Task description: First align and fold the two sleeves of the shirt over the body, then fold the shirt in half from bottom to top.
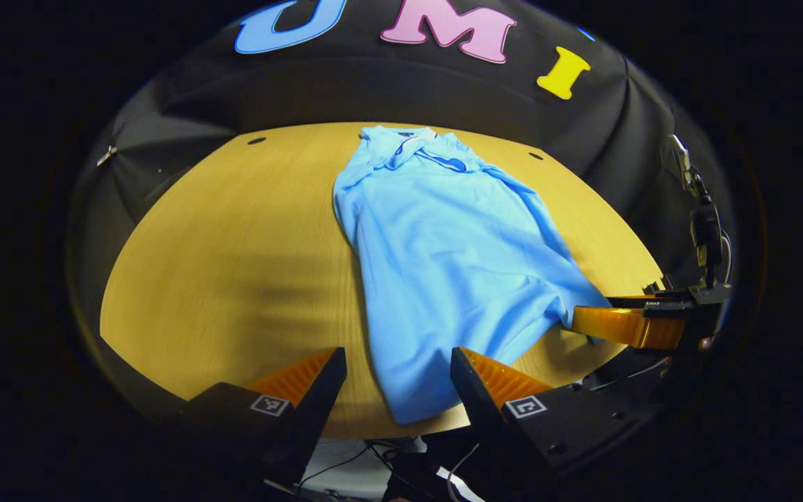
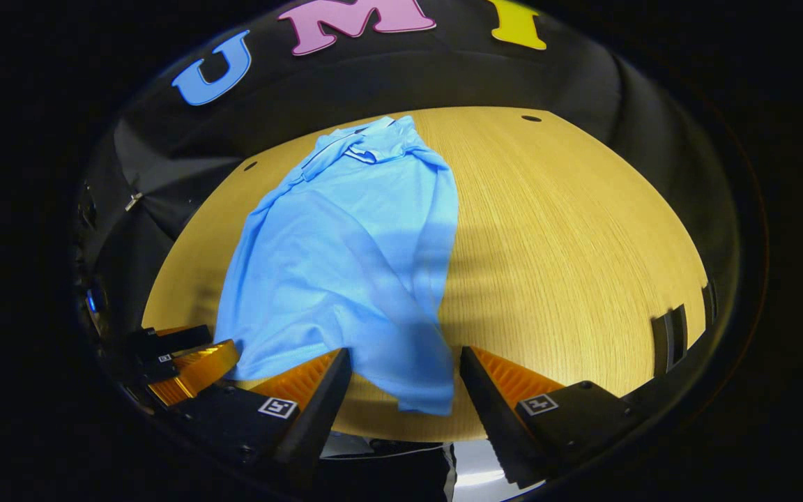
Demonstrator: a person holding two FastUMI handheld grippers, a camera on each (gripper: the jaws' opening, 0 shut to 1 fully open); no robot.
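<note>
A light blue polo shirt (image 1: 443,258) lies flat on the wooden table (image 1: 234,244), collar far from me and hem at the near edge. It forms a narrow strip, and its sleeves look folded in over the body. In the left gripper view, my left gripper (image 1: 397,355) is open, with the hem's left corner between its spread fingers. My right gripper (image 1: 617,324) reaches the shirt's lower right edge from the side. In the right gripper view, the right gripper (image 2: 405,352) is open around the right corner of the shirt (image 2: 353,265). The left gripper (image 2: 196,366) sits low at the left.
The hem corner hangs slightly past the table's near edge (image 1: 373,429), with cables (image 1: 373,460) below it. Two small dark holes (image 1: 256,140) (image 1: 535,155) mark the far side. A clamp and cabling (image 1: 705,230) stand at the right. Bare wood (image 2: 569,244) stretches right of the shirt.
</note>
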